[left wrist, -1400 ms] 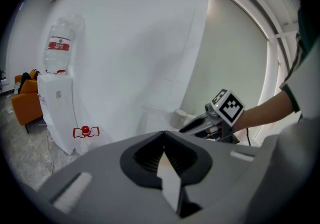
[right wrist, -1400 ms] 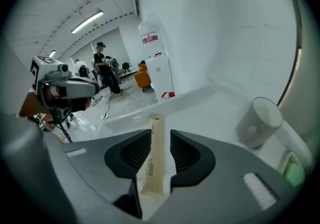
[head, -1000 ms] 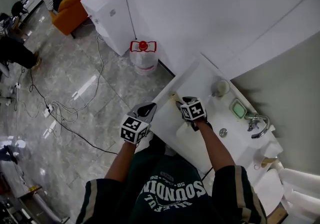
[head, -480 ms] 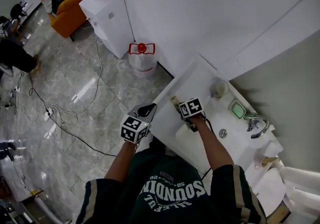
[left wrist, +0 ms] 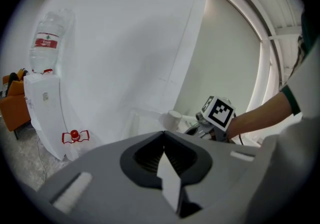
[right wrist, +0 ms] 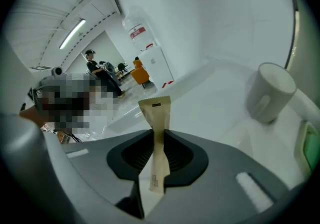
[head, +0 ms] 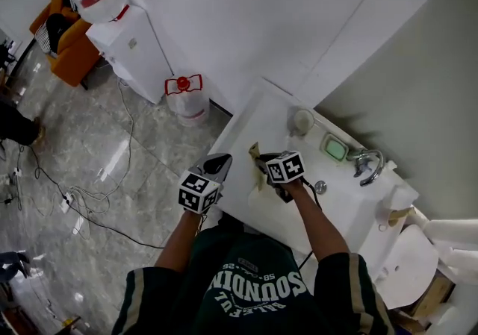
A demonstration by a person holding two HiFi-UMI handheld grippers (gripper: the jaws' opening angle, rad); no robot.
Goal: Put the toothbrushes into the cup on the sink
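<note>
A toothbrush in a tan paper sleeve [right wrist: 156, 118] stands upright between the pads of my right gripper [right wrist: 157, 155], whose jaws are closing and pinch it. In the head view that gripper [head: 263, 168] hovers over the white sink counter [head: 250, 128] with the sleeve [head: 255, 157] sticking out to its left. The white cup [head: 301, 121] stands at the counter's back, ahead and to the right of the jaws [right wrist: 270, 93]. My left gripper [head: 218, 166] hangs off the counter's front edge with its jaws together [left wrist: 164, 160]; a thin white sliver shows at their seam.
A green soap dish [head: 335, 148] and a chrome tap [head: 364, 164] sit right of the cup, beside the basin's drain [head: 320, 186]. A water dispenser [head: 127, 35] and a spare jug [head: 183, 98] stand against the wall. Cables [head: 82, 192] trail over the tiled floor.
The right gripper's jaws have closed on the tan-sleeved toothbrush at the counter's left part. The head view has swung so the sink sits more central. The left gripper stays put.
</note>
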